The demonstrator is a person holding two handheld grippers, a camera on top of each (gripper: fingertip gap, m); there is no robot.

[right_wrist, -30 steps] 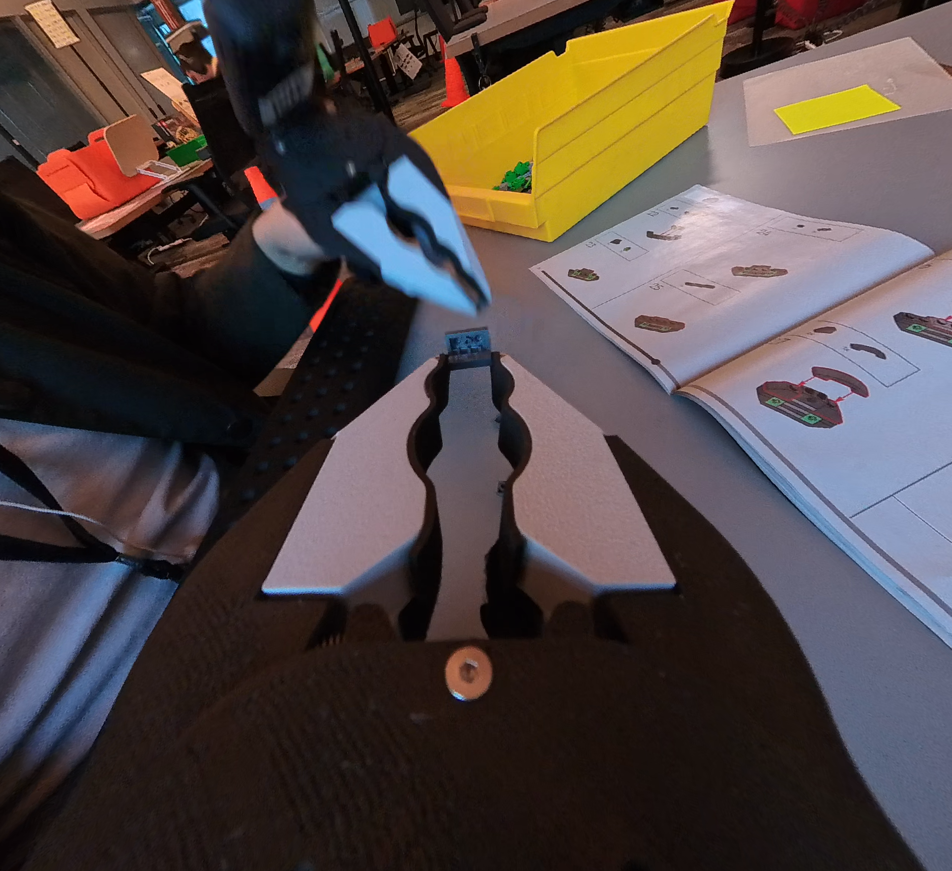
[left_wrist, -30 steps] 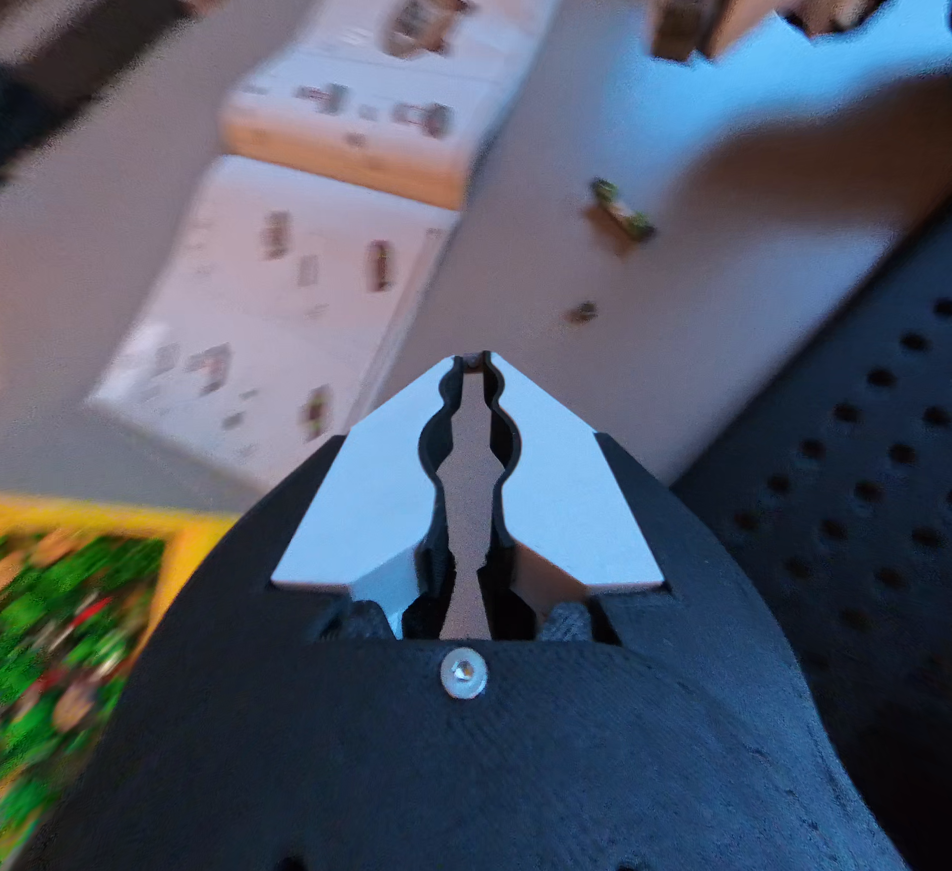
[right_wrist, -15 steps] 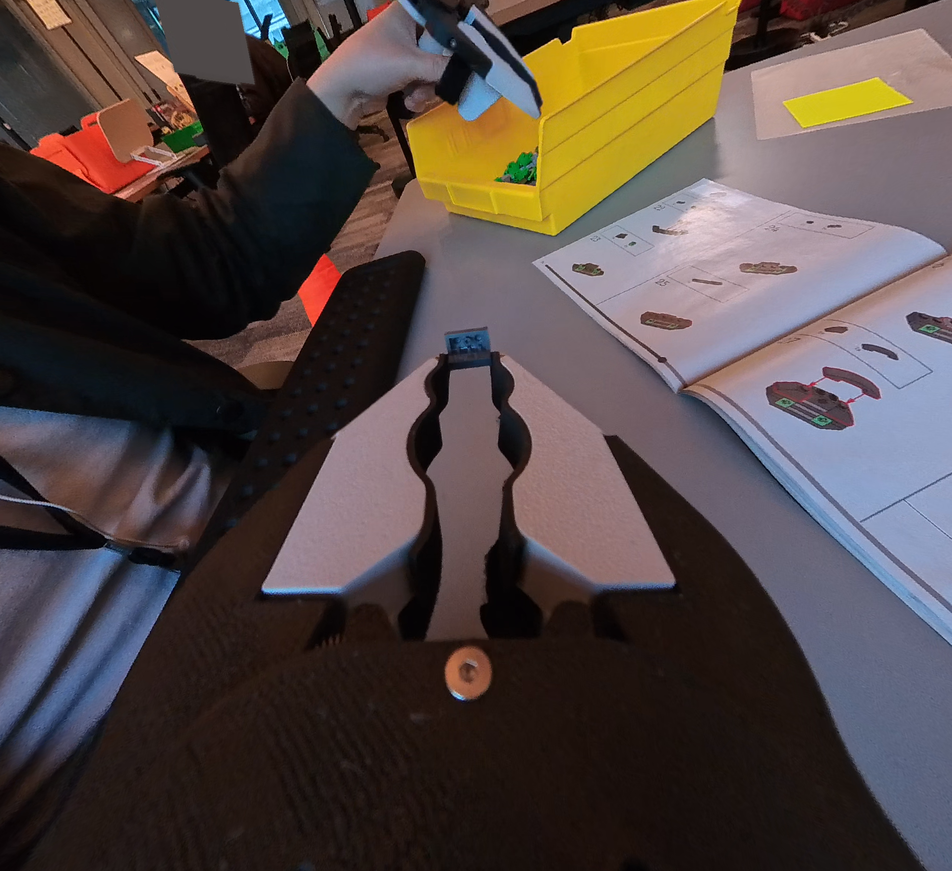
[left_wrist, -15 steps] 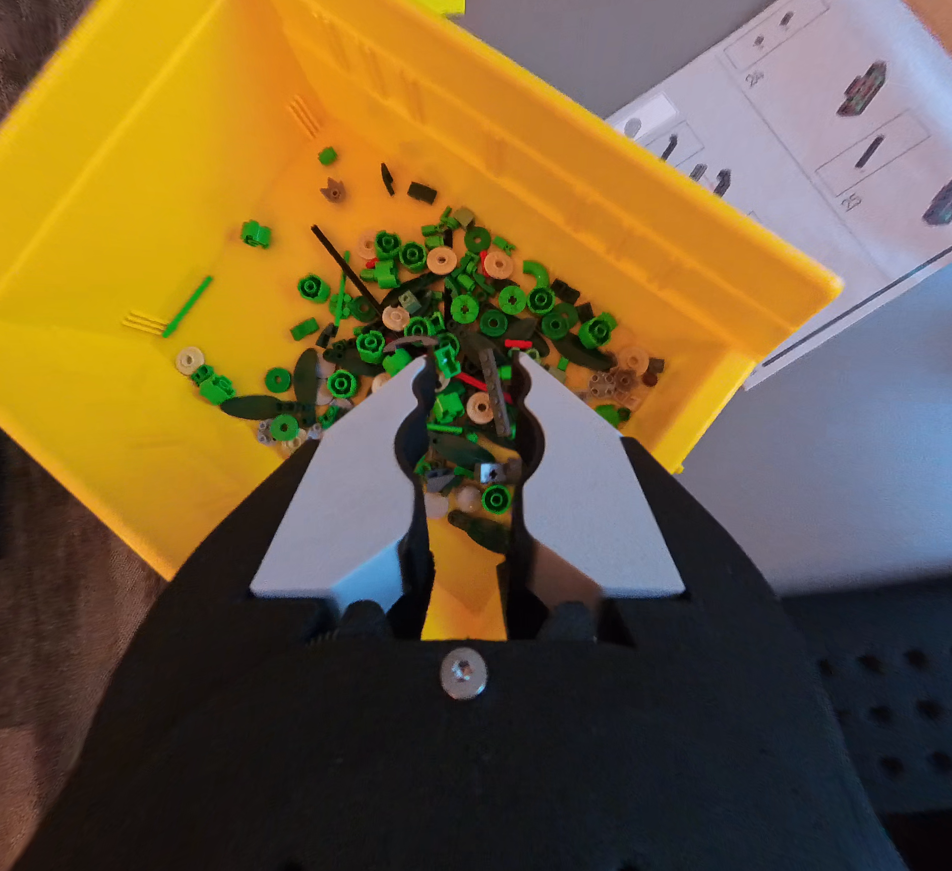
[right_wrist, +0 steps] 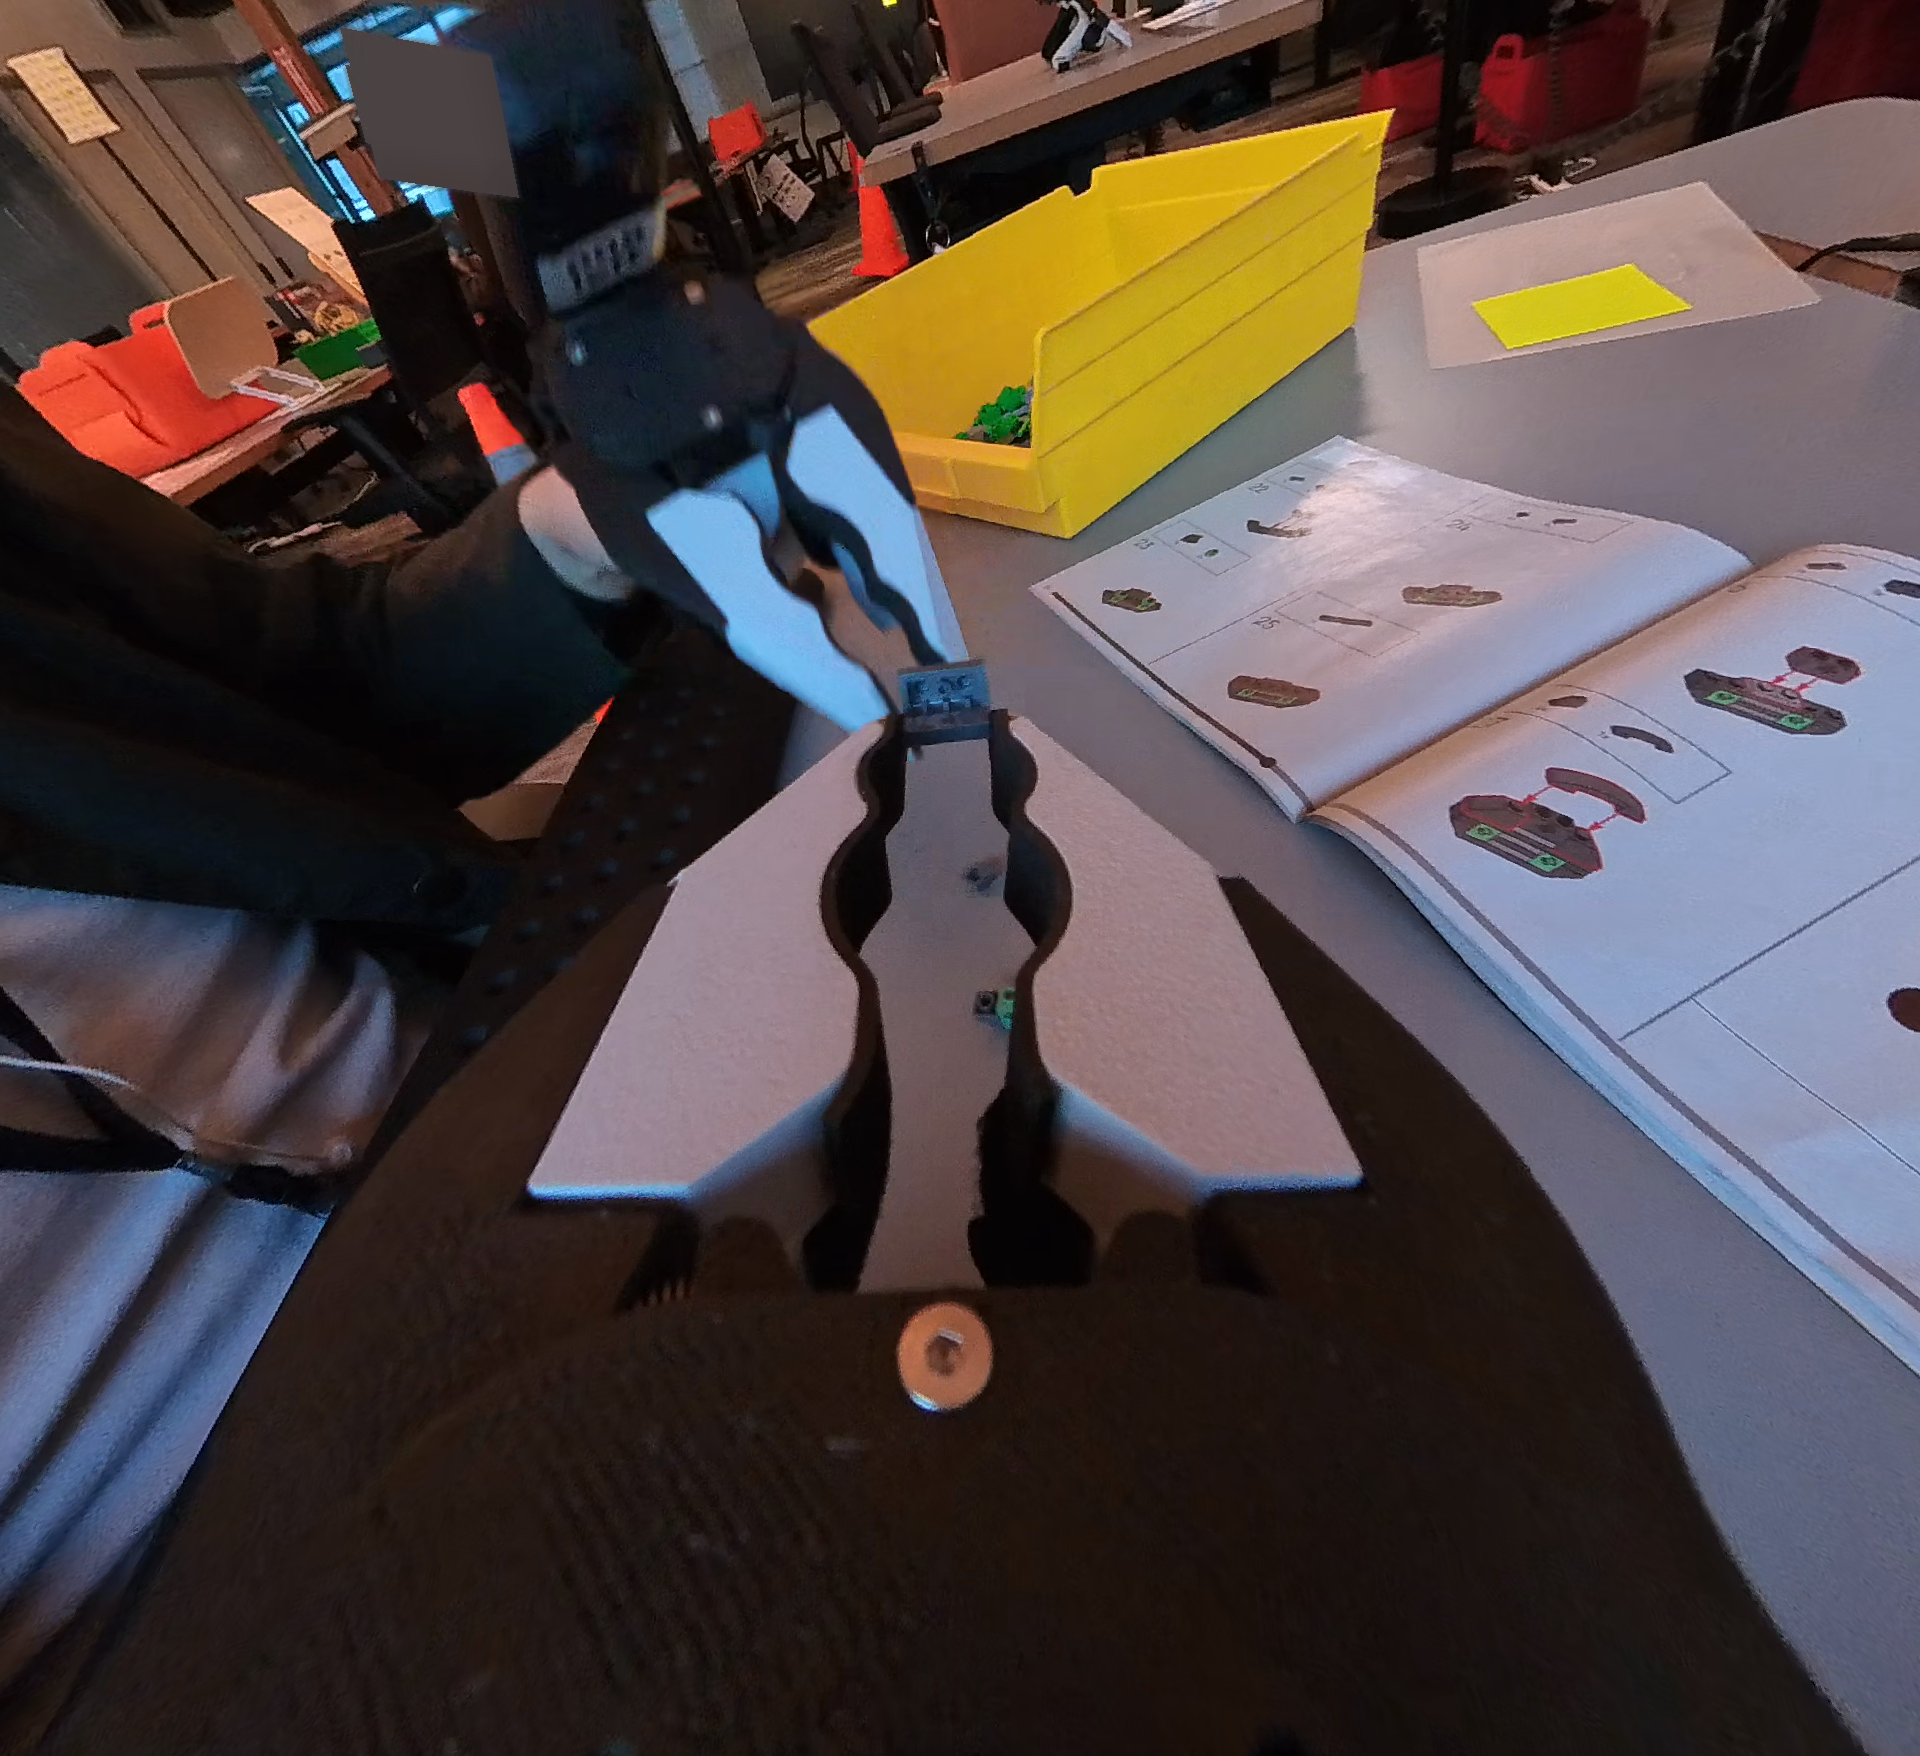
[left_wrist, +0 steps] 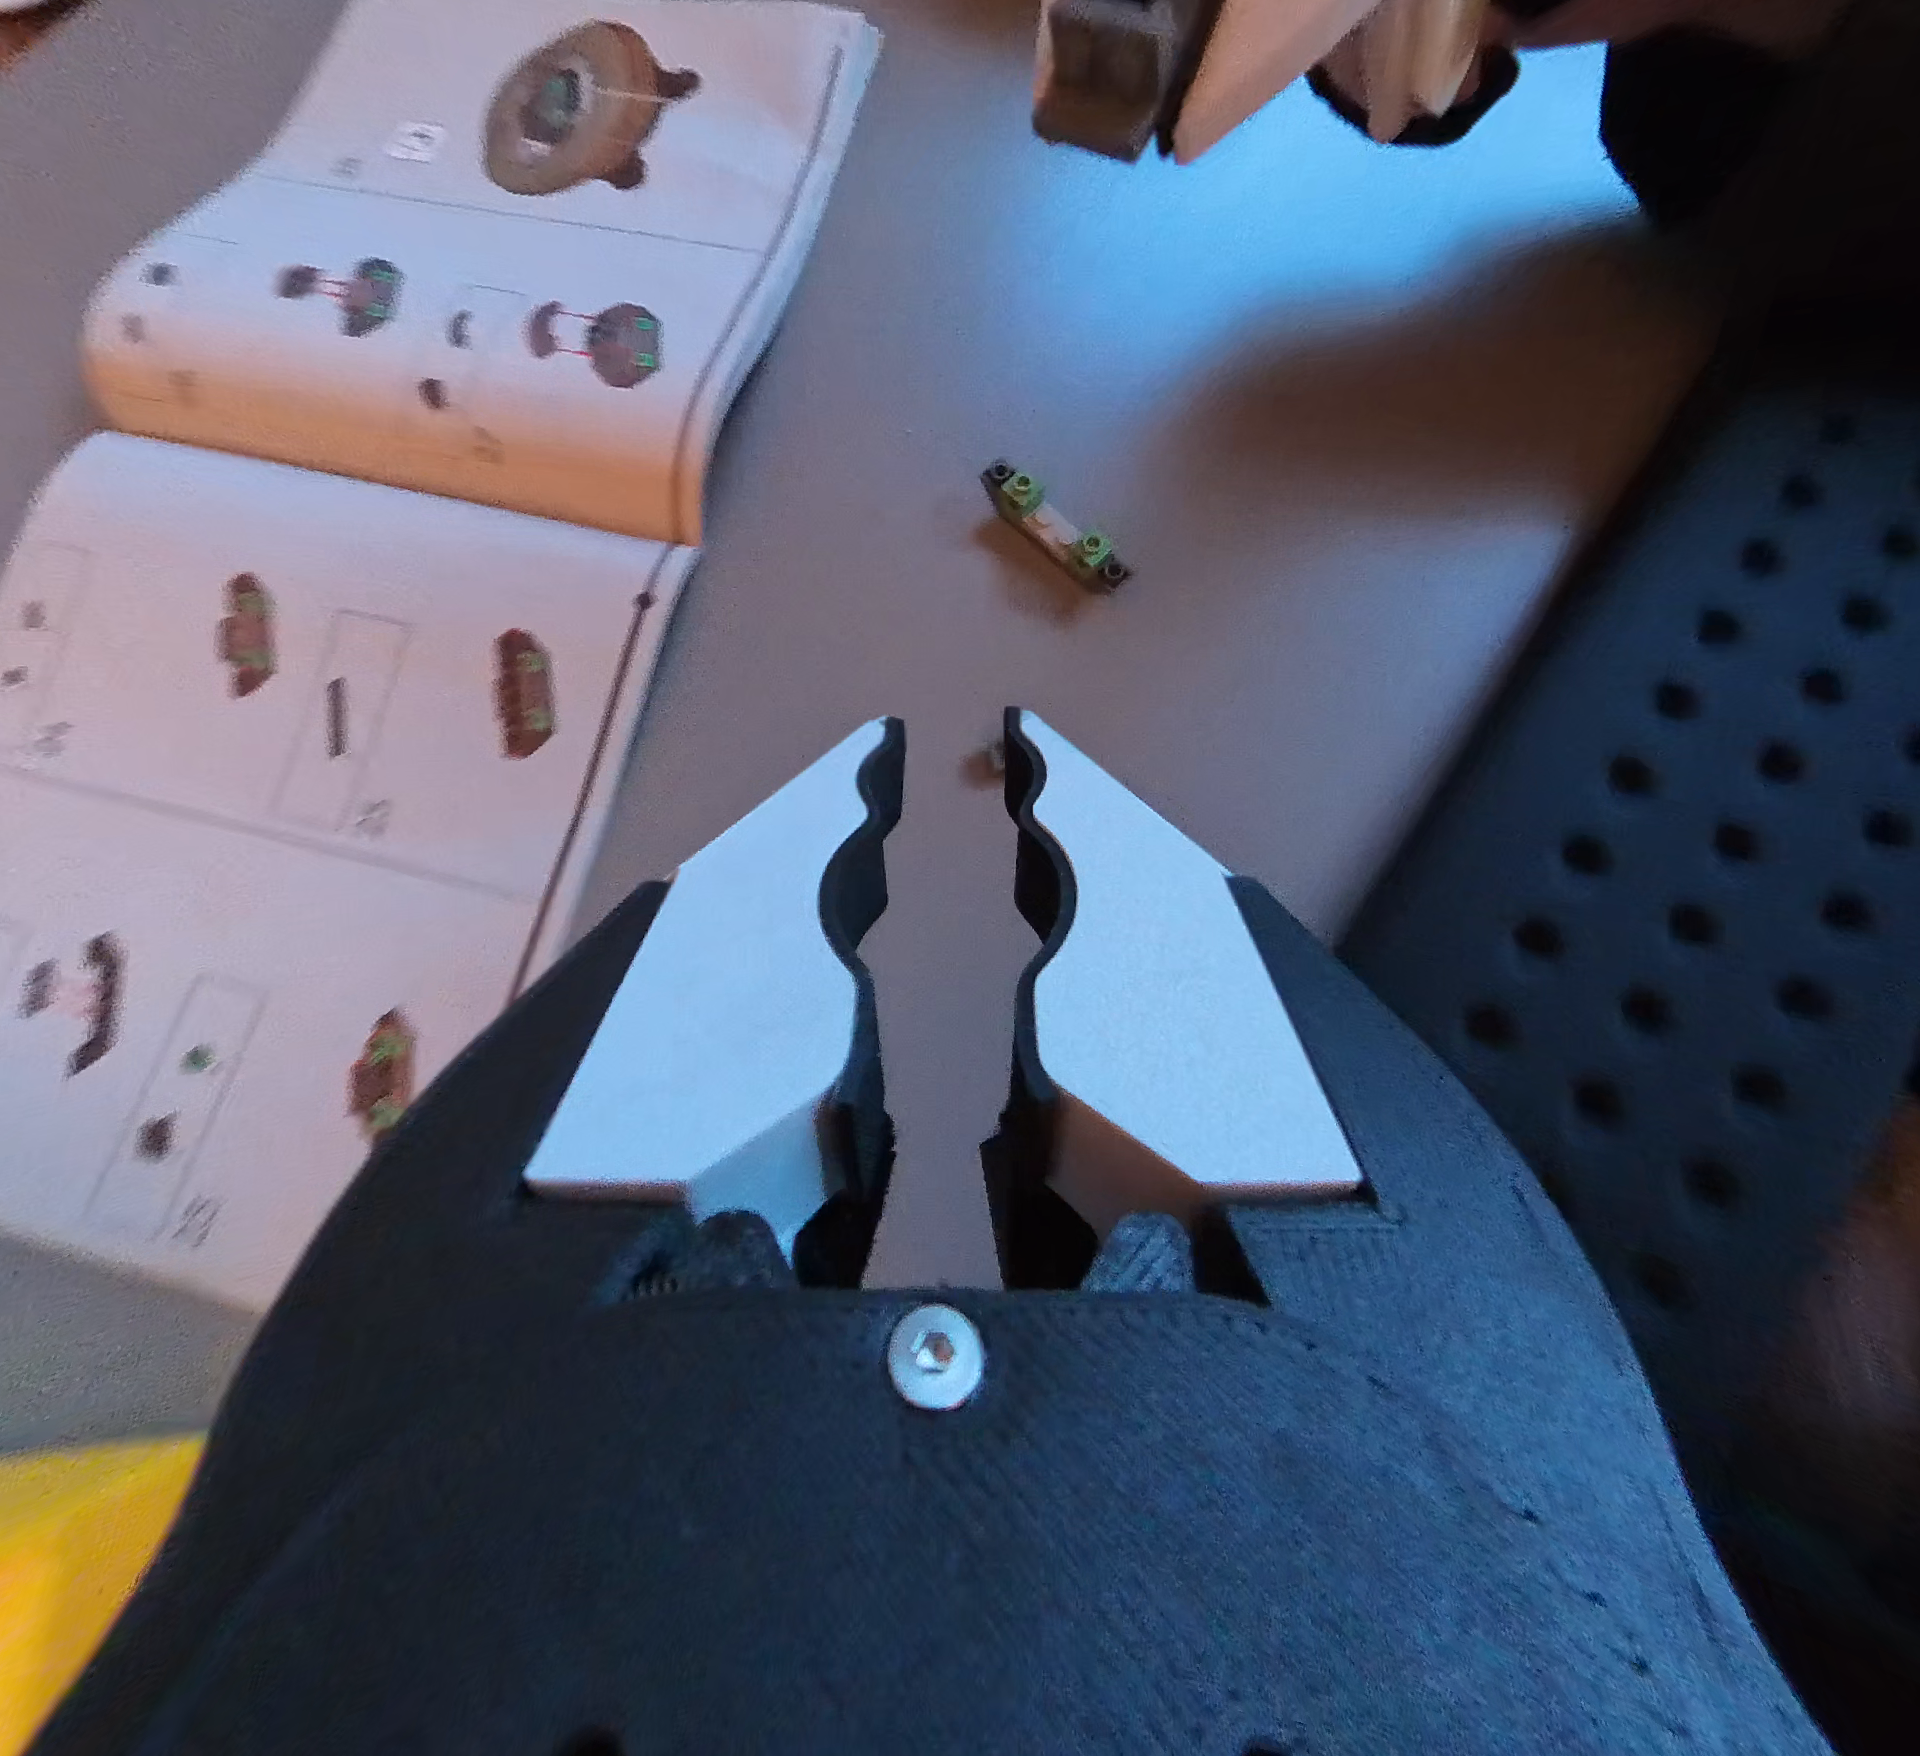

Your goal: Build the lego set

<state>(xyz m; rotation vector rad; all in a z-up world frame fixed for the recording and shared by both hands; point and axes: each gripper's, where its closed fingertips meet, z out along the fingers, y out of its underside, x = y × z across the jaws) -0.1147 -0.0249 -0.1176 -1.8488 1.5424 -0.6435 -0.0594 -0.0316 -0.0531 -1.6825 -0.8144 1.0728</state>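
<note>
Back from the yellow bin it hung over half a second ago, our left gripper now hovers above the grey worktop with fingers spread and empty, a tiny piece lying just beyond its tips. Our right gripper is still pinching a small grey brick. The dark plate with two green studs lies near the open instruction booklet. We judge the fetched piece delivered, and joining comes next.
</note>
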